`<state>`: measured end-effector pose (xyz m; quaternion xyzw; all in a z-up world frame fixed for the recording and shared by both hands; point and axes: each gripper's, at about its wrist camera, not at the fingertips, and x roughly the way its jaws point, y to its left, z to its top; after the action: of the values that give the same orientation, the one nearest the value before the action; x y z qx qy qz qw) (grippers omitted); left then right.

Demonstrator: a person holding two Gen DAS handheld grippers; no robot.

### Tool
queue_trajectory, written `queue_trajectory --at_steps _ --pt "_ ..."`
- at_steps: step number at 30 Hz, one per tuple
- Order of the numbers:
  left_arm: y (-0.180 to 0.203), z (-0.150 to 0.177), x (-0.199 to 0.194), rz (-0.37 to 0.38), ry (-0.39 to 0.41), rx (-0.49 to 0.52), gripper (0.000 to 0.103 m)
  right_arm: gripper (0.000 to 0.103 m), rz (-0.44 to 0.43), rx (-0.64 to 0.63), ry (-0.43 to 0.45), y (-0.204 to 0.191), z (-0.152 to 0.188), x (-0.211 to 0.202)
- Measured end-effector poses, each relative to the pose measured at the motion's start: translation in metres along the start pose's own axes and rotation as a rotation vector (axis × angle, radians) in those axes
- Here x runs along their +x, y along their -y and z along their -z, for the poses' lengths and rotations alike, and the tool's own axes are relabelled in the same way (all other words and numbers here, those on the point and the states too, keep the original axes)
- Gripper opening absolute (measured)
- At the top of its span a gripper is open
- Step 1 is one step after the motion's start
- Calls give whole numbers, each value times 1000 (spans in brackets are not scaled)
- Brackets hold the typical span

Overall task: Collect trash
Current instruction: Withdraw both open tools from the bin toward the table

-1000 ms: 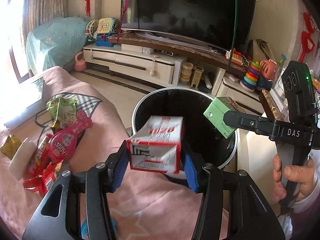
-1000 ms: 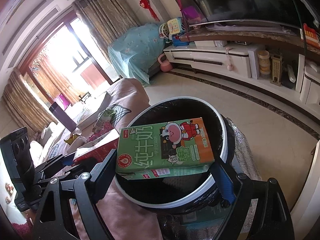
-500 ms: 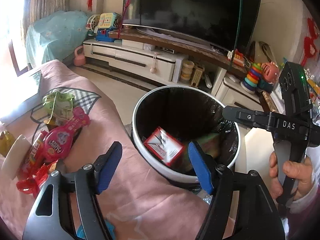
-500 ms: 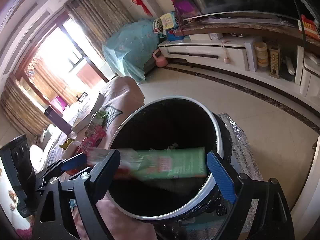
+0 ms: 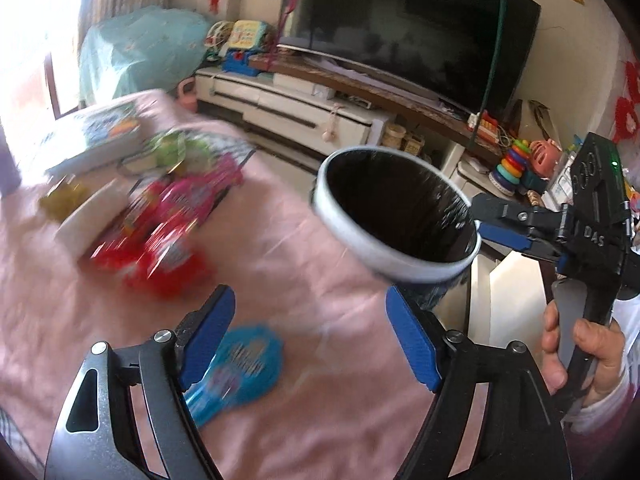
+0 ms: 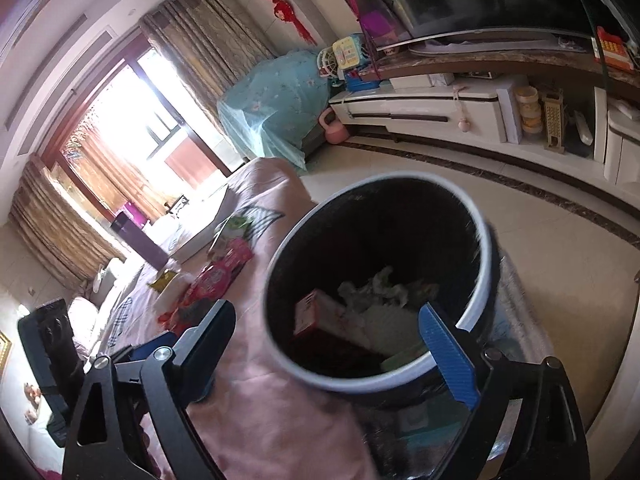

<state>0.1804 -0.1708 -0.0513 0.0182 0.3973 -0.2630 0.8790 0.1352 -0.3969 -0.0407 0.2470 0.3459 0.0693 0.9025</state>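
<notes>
Left gripper [image 5: 308, 340] is wide, nothing between the blue pads [image 5: 412, 344]; jaws have just been opening. It hangs over the pink cloth [image 5: 280, 248]. Just under its left finger lies a blue wrapper [image 5: 240, 364] on the cloth, blurred, not touched as far as can be told. Farther up-left on the cloth is a heap of red and pink wrappers [image 5: 168, 224], blurred by motion, with a white piece [image 5: 88, 216] and a yellow scrap [image 5: 64, 196] beside it, a green packet [image 5: 176, 148] behind, and a flat box [image 5: 96, 136] at the far edge.

Right gripper [image 6: 328, 340] is wide too, empty, jaws have just been opening further; it sits over the near rim of the bin [image 6: 476, 300], right pad [image 6: 448, 356] in front of the rim, left finger over the cloth. In the left view it shows at right, held by a hand [image 5: 580, 352], tips by the far side of the bin.

The bin is white-rimmed with a black liner, standing off the cloth's edge on the floor. Inside: a red-and-white carton [image 6: 316, 316] at left, crumpled white paper [image 6: 380, 292] in the middle, a green carton edge [image 6: 404, 356] near the front wall. All down in the bin, clear of both grippers.

Beyond: tiled floor [image 6: 540, 248], white TV cabinet [image 6: 420, 112] with a dark TV [image 5: 408, 36] above, toys at both ends, a pink kettlebell [image 6: 334, 130] on the floor, something under a teal cover [image 6: 276, 104], curtains [image 6: 208, 48] and a bright window [image 6: 116, 120].
</notes>
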Motion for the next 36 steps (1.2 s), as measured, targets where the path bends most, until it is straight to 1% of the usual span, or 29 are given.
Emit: queue_trajectory --at_steps 7,14,22,29,30,34,36 --pt "-36 35 -31 -52 2 -66 80 94 -17 -65 -22 -39 35 2" --pt "-69 55 -54 -94 24 -125 80 94 -49 -116 -71 -70 67 13" --pt "-102 70 -68 -141 27 -180 80 94 -60 -158 -96 -93 82 26" --pt "-119 70 -69 -160 20 -193 80 93 -83 -170 -127 -106 92 42" --pt "-121 70 -69 -162 20 -197 80 91 -88 -169 -133 -107 93 44" --pt "-127 72 -68 -167 12 -206 80 77 -113 -164 -178 -114 97 61" --pt "-129 73 -66 -165 5 -210 80 75 -115 -154 -194 -116 98 70"
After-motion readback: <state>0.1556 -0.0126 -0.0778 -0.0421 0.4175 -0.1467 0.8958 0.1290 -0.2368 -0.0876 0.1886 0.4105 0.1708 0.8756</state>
